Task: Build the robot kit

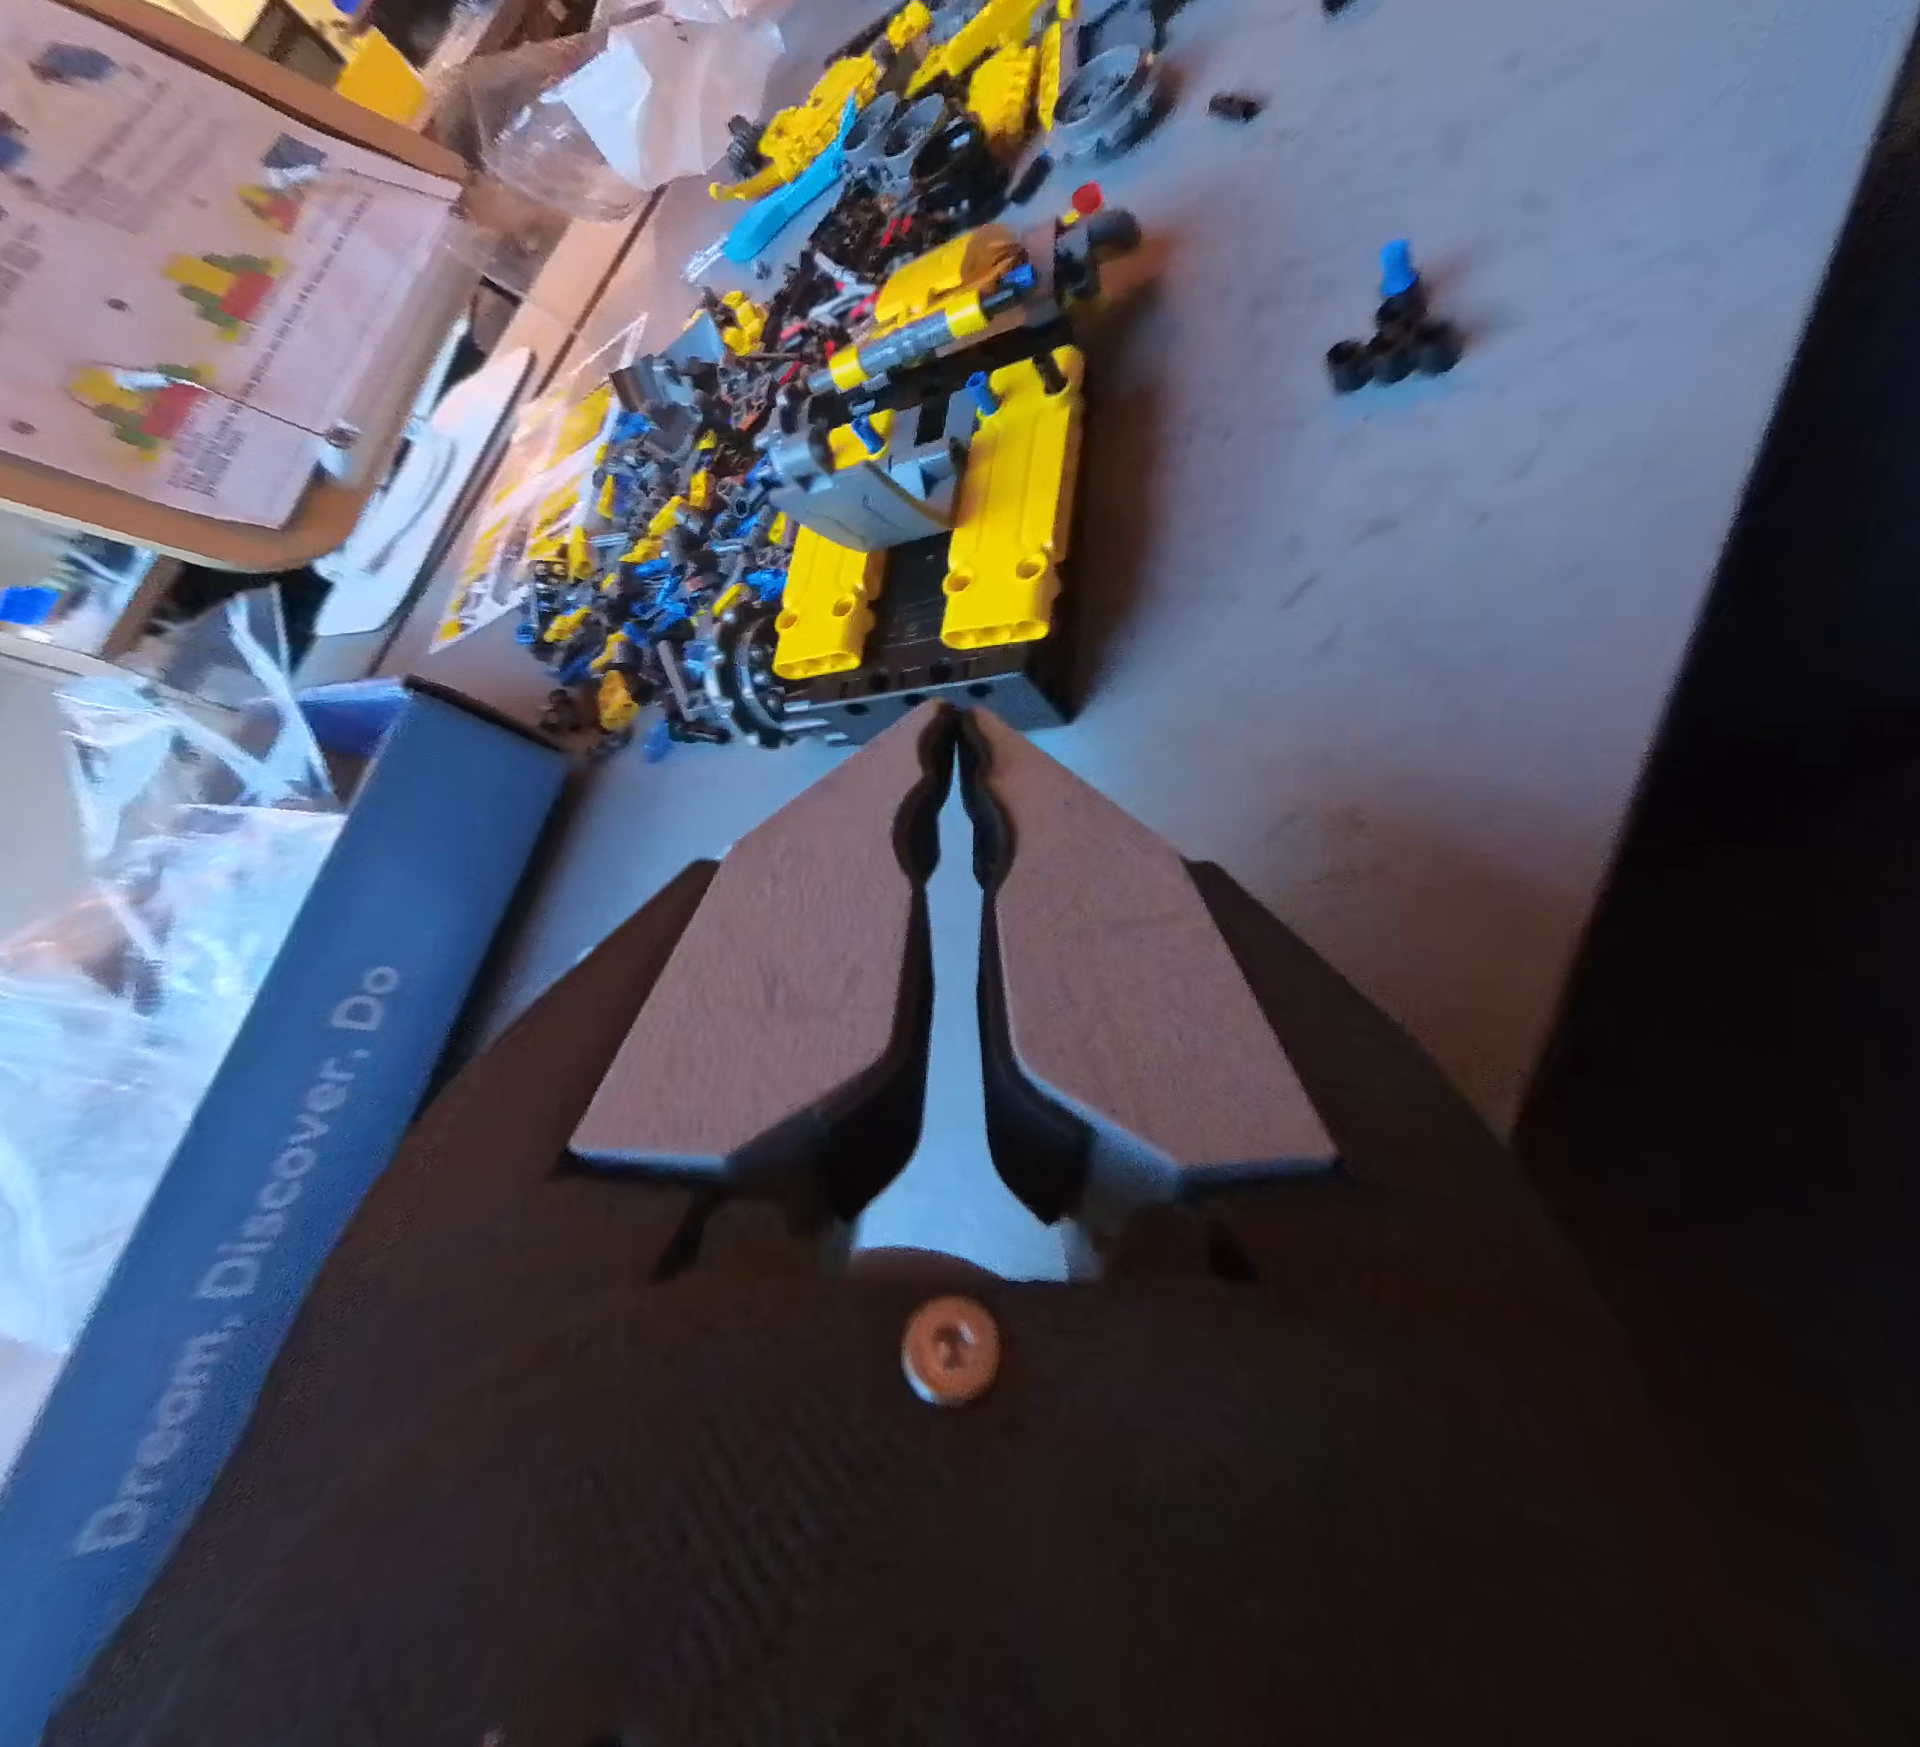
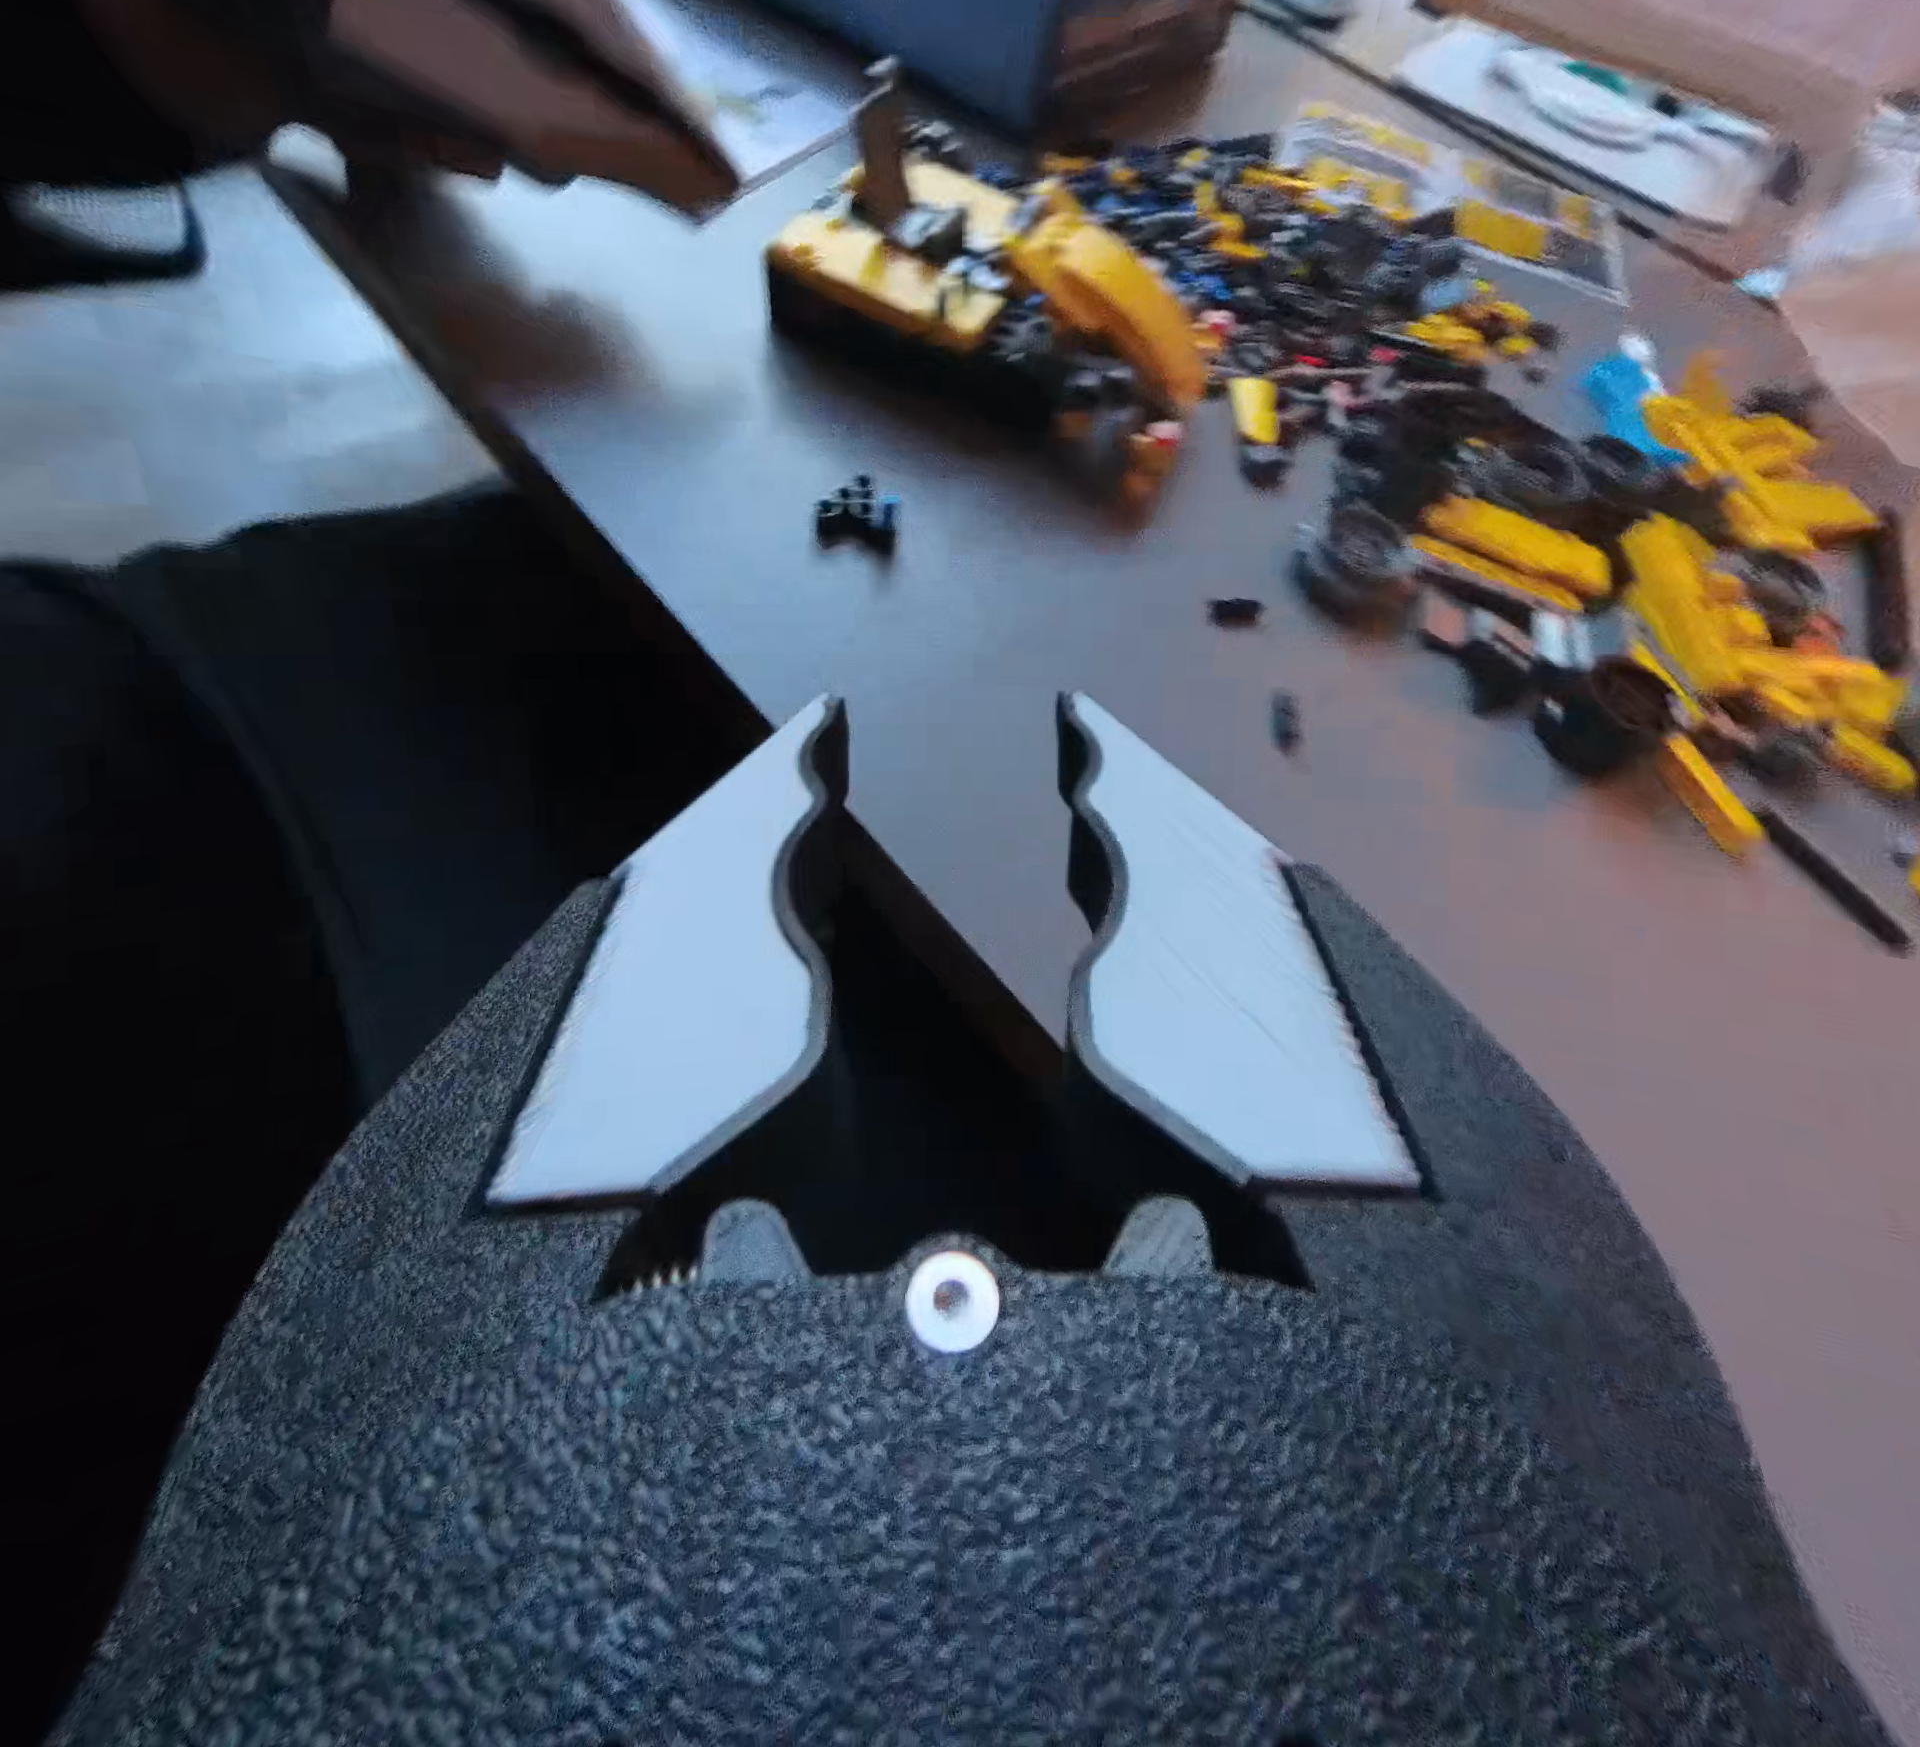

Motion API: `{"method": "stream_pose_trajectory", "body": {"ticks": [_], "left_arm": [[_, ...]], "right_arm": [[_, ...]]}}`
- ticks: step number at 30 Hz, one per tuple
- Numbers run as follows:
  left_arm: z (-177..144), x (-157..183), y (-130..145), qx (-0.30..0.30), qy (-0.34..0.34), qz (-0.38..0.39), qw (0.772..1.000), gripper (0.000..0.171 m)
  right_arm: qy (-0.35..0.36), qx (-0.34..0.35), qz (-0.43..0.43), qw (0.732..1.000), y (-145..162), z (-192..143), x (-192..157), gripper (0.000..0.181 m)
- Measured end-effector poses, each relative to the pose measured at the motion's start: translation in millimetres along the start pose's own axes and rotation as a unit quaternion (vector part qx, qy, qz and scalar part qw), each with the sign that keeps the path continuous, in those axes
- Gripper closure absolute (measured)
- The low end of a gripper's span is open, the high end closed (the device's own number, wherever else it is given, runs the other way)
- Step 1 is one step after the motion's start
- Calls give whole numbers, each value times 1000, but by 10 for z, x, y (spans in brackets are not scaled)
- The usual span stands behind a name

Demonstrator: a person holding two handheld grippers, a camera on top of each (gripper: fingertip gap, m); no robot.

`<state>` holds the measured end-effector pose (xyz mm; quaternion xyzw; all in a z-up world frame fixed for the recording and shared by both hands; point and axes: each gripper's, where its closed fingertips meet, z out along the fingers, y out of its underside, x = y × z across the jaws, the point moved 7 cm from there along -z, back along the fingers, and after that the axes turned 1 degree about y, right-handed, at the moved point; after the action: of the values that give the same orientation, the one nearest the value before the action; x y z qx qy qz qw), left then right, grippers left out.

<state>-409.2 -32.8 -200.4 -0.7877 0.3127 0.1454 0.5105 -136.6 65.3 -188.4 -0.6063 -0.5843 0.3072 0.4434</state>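
Observation:
My left gripper (image 1: 954, 723) is shut and empty, its tips just short of the near edge of a yellow and black brick-built model (image 1: 935, 513) on the table. That model also shows in the right wrist view (image 2: 935, 284), with the left gripper (image 2: 582, 87) above and left of it. My right gripper (image 2: 951, 721) is open and empty, held over the table's near edge. A small black and blue piece (image 2: 857, 513) lies ahead of it; it also shows in the left wrist view (image 1: 1392, 341).
A heap of loose yellow, black and blue bricks (image 1: 665, 544) lies beside the model, more yellow parts (image 2: 1662, 575) farther along. A dark blue box (image 1: 343, 1022) stands at the left. Plastic bags (image 1: 125, 918) and a cardboard box (image 1: 187, 274) sit beyond. The table edge (image 2: 582, 492) runs diagonally. Some 20 cm of space lies between my two pairs of fingers.

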Motion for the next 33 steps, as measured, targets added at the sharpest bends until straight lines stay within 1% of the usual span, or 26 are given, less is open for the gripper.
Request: {"method": "stream_pose_trajectory", "body": {"ticks": [2,4,9,12,18,22,25,30,33], "left_arm": [[49,12,23,-17,-2,17,1000,171],[63,22,28,-24,-11,27,999,171],[63,30,26,-25,-36,42,998,171],[95,33,43,-42,-44,49,997,171],[114,30,48,-49,-68,61,995,171],[183,-33,27,-44,-125,83,988,171],[269,-72,18,-49,-151,99,982,171],[238,-136,-17,-24,-178,89,980,171],[236,-150,-15,-24,-190,90,977,171]], "right_arm": [[19,27,38,999,40,-214,158,141],[37,40,58,997,104,-370,226,142],[72,31,64,995,289,-532,236,142],[78,37,63,994,314,-560,212,141],[82,74,40,993,248,-592,105,141],[37,80,30,996,230,-487,4,136],[16,85,27,996,189,-441,-45,133],[2,109,14,994,73,-419,-54,132],[-10,121,13,993,18,-369,-36,131]]}}
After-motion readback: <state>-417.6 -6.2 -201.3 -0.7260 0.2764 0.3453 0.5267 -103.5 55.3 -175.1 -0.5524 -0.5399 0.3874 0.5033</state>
